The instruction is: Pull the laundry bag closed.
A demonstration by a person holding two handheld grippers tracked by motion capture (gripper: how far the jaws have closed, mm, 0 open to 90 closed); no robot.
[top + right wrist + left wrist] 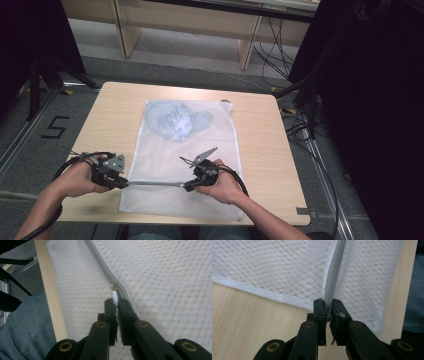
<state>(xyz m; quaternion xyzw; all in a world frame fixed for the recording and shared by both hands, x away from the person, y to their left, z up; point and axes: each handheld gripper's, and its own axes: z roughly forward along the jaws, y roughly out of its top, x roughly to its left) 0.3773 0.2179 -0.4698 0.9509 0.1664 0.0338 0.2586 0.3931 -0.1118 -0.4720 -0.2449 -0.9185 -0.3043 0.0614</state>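
1. Mesh laundry bag (175,165) lying flat on wooden table (260,135), bluish garment (175,120) inside.
2. Left gripper (328,308) pinching zipper (334,277) end at bag's edge.
3. Right gripper (117,306) clamping white zipper pull (115,297).

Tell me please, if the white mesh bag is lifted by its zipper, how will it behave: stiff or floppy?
Probably floppy: the mesh bag already tents and creases where the left tool pinches the zipper. It looks light, being thin netting, so it may slide on the smooth table. The blue cloth inside would likely slump toward the low end.
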